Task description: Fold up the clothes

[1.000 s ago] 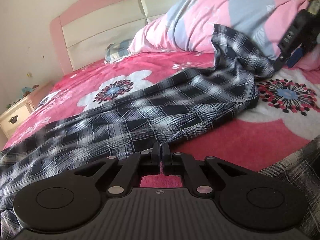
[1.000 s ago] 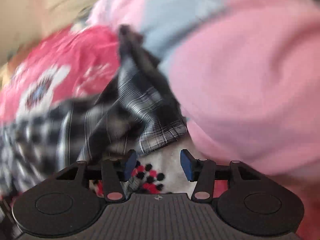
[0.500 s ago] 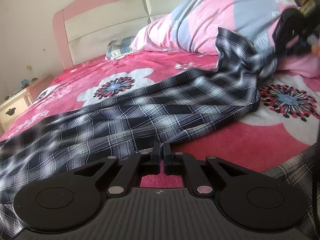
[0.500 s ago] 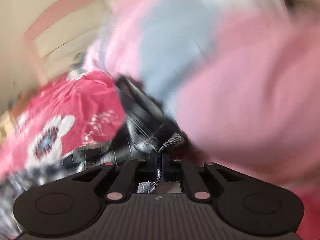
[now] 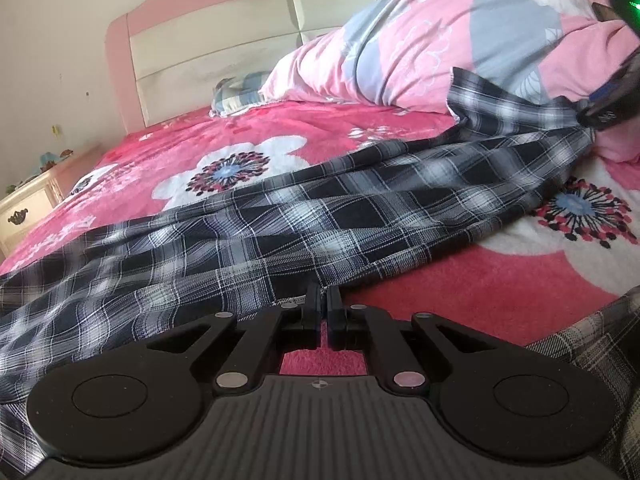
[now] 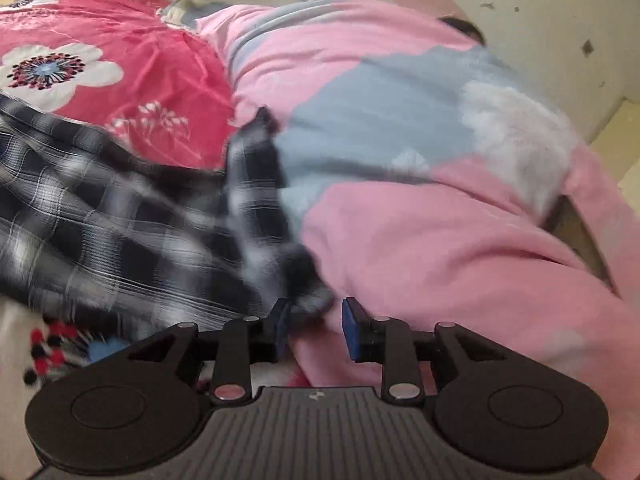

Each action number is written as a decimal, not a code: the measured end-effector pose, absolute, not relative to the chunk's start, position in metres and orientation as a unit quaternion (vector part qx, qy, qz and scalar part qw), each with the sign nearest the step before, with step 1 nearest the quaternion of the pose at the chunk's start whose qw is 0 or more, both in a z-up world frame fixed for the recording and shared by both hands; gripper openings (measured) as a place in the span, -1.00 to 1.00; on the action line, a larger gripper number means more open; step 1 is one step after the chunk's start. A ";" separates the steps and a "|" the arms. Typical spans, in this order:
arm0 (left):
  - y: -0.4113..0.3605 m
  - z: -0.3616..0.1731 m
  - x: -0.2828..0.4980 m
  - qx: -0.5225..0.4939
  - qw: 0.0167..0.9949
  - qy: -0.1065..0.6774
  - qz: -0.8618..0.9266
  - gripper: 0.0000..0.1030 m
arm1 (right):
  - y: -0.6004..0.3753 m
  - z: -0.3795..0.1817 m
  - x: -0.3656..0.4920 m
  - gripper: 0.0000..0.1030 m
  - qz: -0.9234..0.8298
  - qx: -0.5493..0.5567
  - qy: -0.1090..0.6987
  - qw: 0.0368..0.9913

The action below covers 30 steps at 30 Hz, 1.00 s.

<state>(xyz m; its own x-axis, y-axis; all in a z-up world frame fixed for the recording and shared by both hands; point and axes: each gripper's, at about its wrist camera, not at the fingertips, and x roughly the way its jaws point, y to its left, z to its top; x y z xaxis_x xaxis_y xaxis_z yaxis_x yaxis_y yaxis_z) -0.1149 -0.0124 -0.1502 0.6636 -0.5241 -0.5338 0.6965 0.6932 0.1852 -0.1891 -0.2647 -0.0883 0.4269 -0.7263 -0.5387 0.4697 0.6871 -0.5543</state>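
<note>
A black-and-white plaid garment (image 5: 320,216) lies spread across the red flowered bedspread (image 5: 460,292). My left gripper (image 5: 324,300) is shut, with its tips on the garment's near hem. In the right wrist view the garment (image 6: 120,216) runs in from the left, and its bunched corner (image 6: 308,296) hangs between my right gripper's (image 6: 316,316) blue pads (image 6: 350,320). Those jaws are opening and the pads do not press on the corner. The left wrist view shows the right gripper (image 5: 600,112) at the far right, by the garment's far corner.
A rolled pink and grey duvet (image 5: 460,40) lies along the far side, right behind the garment's corner (image 6: 440,200). Beyond it stand a pink and cream headboard (image 5: 220,40) and a small pillow (image 5: 240,92). A nightstand (image 5: 24,208) is at the left. Another plaid cloth (image 5: 592,340) shows at lower right.
The right gripper shut on the garment's corner, rolled and carried it to the right along the duvet, stretching the cloth; its jaws have now parted. The left gripper stayed shut and still.
</note>
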 end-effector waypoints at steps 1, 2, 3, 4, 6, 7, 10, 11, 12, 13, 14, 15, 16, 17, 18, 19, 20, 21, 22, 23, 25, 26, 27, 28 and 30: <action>-0.013 -0.150 -0.115 0.191 0.892 0.226 -0.342 -0.93 | -0.262 -0.084 -0.190 -0.42 -0.365 -0.163 0.389 0.830; -0.013 -0.150 -0.115 0.191 0.892 0.226 -0.342 -0.93 | -0.259 -0.079 -0.193 -0.39 -0.369 -0.167 0.377 0.833; -0.013 -0.150 -0.115 0.192 0.892 0.226 -0.342 -0.93 | -0.254 -0.073 -0.195 -0.26 -0.370 -0.170 0.361 0.839; -0.014 -0.150 -0.116 0.192 0.892 0.226 -0.342 -0.93 | -0.249 -0.067 -0.198 -0.17 -0.364 -0.172 0.342 0.849; -0.014 -0.150 -0.116 0.193 0.892 0.225 -0.341 -0.93 | -0.240 -0.059 -0.195 0.00 -0.336 -0.165 0.314 0.873; -0.015 -0.150 -0.116 0.193 0.892 0.225 -0.341 -0.93 | -0.238 -0.059 -0.188 0.00 -0.316 -0.161 0.309 0.883; -0.016 -0.151 -0.117 0.198 0.892 0.224 -0.339 -0.92 | -0.238 -0.067 -0.159 -0.06 -0.264 -0.151 0.304 0.903; -0.016 -0.151 -0.117 0.198 0.892 0.223 -0.339 -0.92 | -0.240 -0.071 -0.146 -0.18 -0.247 -0.145 0.305 0.908; -0.016 -0.151 -0.118 0.199 0.892 0.223 -0.338 -0.92 | -0.245 -0.075 -0.131 -0.25 -0.230 -0.132 0.309 0.913; -0.015 -0.151 -0.118 0.199 0.892 0.222 -0.338 -0.91 | -0.252 -0.080 -0.115 -0.25 -0.216 -0.116 0.316 0.916; -0.013 -0.152 -0.119 0.199 0.892 0.222 -0.340 -0.90 | -0.258 -0.085 -0.101 -0.26 -0.206 -0.097 0.328 0.917; -0.012 -0.153 -0.120 0.199 0.891 0.222 -0.341 -0.88 | -0.264 -0.090 -0.086 -0.28 -0.197 -0.079 0.340 0.916; -0.011 -0.153 -0.119 0.199 0.892 0.223 -0.340 -0.87 | -0.271 -0.096 -0.072 -0.34 -0.187 -0.061 0.352 0.915; -0.011 -0.153 -0.118 0.198 0.892 0.224 -0.340 -0.86 | -0.280 -0.102 -0.059 -0.52 -0.189 -0.051 0.360 0.912; -0.011 -0.153 -0.118 0.196 0.891 0.225 -0.341 -0.86 | -0.292 -0.108 -0.049 -0.59 -0.206 -0.053 0.365 0.907; -0.011 -0.154 -0.117 0.193 0.891 0.227 -0.342 -0.86 | -0.303 -0.115 -0.038 -0.60 -0.222 -0.056 0.369 0.901; -0.011 -0.154 -0.116 0.191 0.891 0.229 -0.343 -0.86 | -0.315 -0.122 -0.028 -0.64 -0.239 -0.058 0.374 0.894; -0.010 -0.154 -0.116 0.188 0.891 0.231 -0.344 -0.86 | -0.327 -0.129 -0.017 -0.67 -0.256 -0.060 0.378 0.888; -0.009 -0.154 -0.114 0.184 0.890 0.233 -0.345 -0.86 | -0.337 -0.132 -0.011 -0.71 -0.273 -0.064 0.375 0.884; -0.008 -0.154 -0.113 0.180 0.890 0.234 -0.346 -0.86 | -0.342 -0.128 -0.012 -0.75 -0.284 -0.064 0.361 0.886; -0.007 -0.154 -0.112 0.173 0.890 0.238 -0.349 -0.86 | -0.335 -0.110 -0.028 -0.69 -0.273 -0.040 0.324 0.905; -0.006 -0.154 -0.111 0.170 0.889 0.240 -0.350 -0.86 | -0.324 -0.101 -0.039 -0.62 -0.261 -0.035 0.306 0.915; -0.005 -0.154 -0.110 0.167 0.889 0.242 -0.351 -0.86 | -0.313 -0.091 -0.051 -0.55 -0.249 -0.029 0.288 0.924; -0.005 -0.155 -0.110 0.165 0.889 0.243 -0.352 -0.86 | -0.302 -0.083 -0.061 -0.51 -0.232 -0.021 0.276 0.932; -0.004 -0.154 -0.109 0.163 0.889 0.244 -0.352 -0.86 | -0.288 -0.078 -0.067 -0.46 -0.183 0.009 0.294 0.938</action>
<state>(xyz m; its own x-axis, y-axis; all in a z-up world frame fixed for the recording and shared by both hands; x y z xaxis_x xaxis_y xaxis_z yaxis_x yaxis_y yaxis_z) -0.1086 -0.0042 -0.1539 0.6323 -0.5465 -0.5491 0.7062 0.6981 0.1184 -0.0673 -0.2877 -0.0784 0.7604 -0.3378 -0.5547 0.3489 0.9328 -0.0898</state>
